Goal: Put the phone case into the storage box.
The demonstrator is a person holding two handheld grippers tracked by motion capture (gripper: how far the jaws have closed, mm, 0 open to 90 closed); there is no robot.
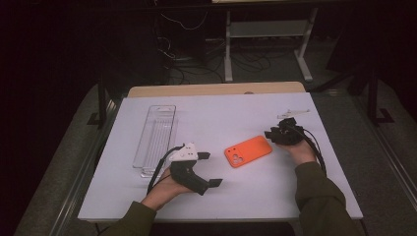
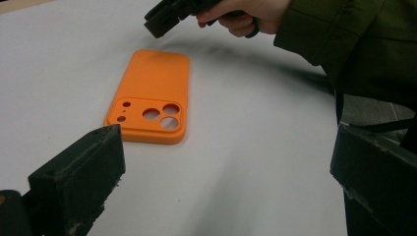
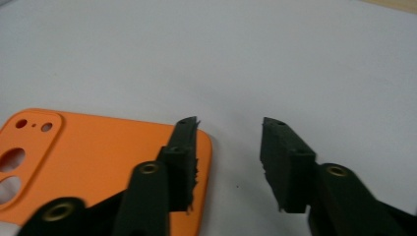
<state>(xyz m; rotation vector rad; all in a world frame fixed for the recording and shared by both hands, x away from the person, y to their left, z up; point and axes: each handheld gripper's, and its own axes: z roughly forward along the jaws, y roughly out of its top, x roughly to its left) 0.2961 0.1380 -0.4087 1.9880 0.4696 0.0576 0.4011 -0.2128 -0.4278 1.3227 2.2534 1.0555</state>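
1. High view: the left gripper [image 1: 210,168] lies low over the white table [image 1: 221,196], held by the left hand [image 1: 164,191], its jaws pointing toward the orange case [image 1: 248,150].
2. The case lies flat on the table between the two grippers — just beyond the left gripper's jaw tips and beside the right gripper [image 1: 272,135].
3. The right gripper sits at the case's far corner, held by the right hand [image 1: 301,150]; a cable [image 1: 314,147] trails from it back along the sleeve [image 1: 319,196].
4. A clear tray [image 1: 156,132] stands behind the left gripper, well apart from the case.
5. A small white part [image 1: 293,114] lies on the table just past the right gripper.
6. Left gripper view: the left jaws stand spread wide with bare table between them; the case [image 2: 153,96] lies ahead, nearer the left jaw, camera cut-outs toward the gripper, not touched.
7. In the same view the right gripper [image 2: 160,22] hangs just above the case's far end.
8. Right gripper view: the right gripper [image 3: 228,130] has its jaws part-way apart — nothing is between them but table. Its left jaw hangs over the plain corner of the case [image 3: 98,157]; whether it touches the case I cannot tell. The right jaw is off to the side, over the table.
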